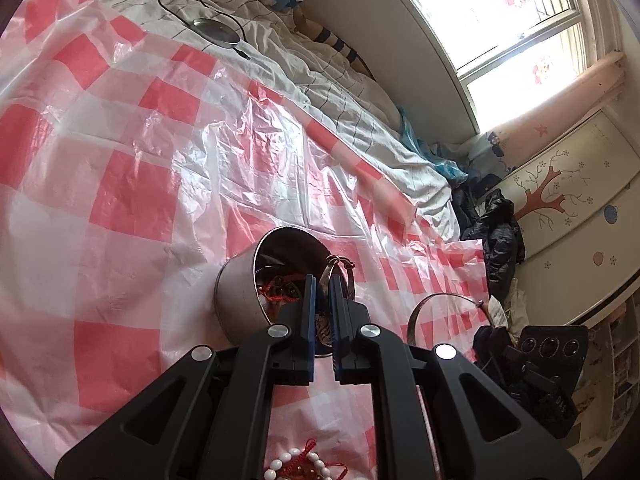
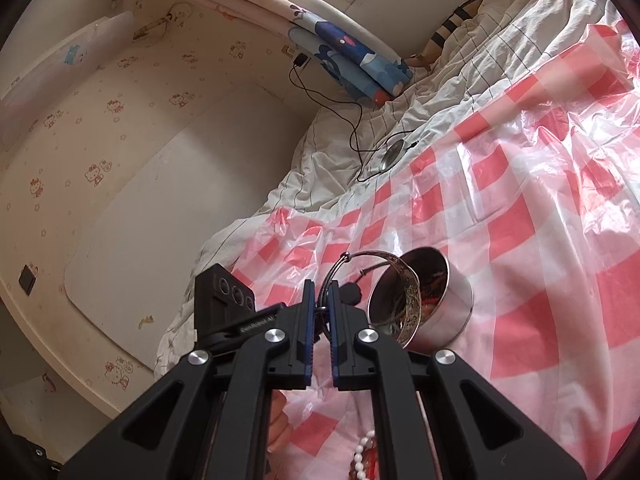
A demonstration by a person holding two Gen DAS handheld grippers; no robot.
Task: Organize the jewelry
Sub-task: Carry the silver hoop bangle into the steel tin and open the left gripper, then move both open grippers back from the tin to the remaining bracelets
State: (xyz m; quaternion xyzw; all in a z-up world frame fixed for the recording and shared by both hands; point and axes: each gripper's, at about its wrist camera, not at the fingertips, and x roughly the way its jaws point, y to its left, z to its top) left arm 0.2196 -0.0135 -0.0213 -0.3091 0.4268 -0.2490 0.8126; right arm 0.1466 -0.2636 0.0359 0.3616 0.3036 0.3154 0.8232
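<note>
In your left wrist view, your left gripper (image 1: 322, 284) has its jaws almost closed, with only a thin gap, and it pinches a silver bangle (image 1: 340, 274) just in front of the open mouth of a round metal tin (image 1: 240, 280). The tin lies tilted on the red and white checked plastic sheet (image 1: 120, 160) and holds red cord jewelry (image 1: 280, 294). At the near edge, between the gripper arms, a white bead bracelet (image 1: 296, 468) lies on the sheet. To the right you see the other gripper (image 1: 540, 368) with a second bangle (image 1: 440, 300). In your right wrist view, your right gripper (image 2: 320, 292) also has its jaws nearly closed, and it grips the thin wire part of a wide silver bangle (image 2: 400, 304). This bangle hangs just before the rim of the tin (image 2: 452, 304); whether it touches the rim, I cannot tell. The other gripper body (image 2: 228, 292) is on the left, and white beads (image 2: 362, 452) lie at the near edge.
</note>
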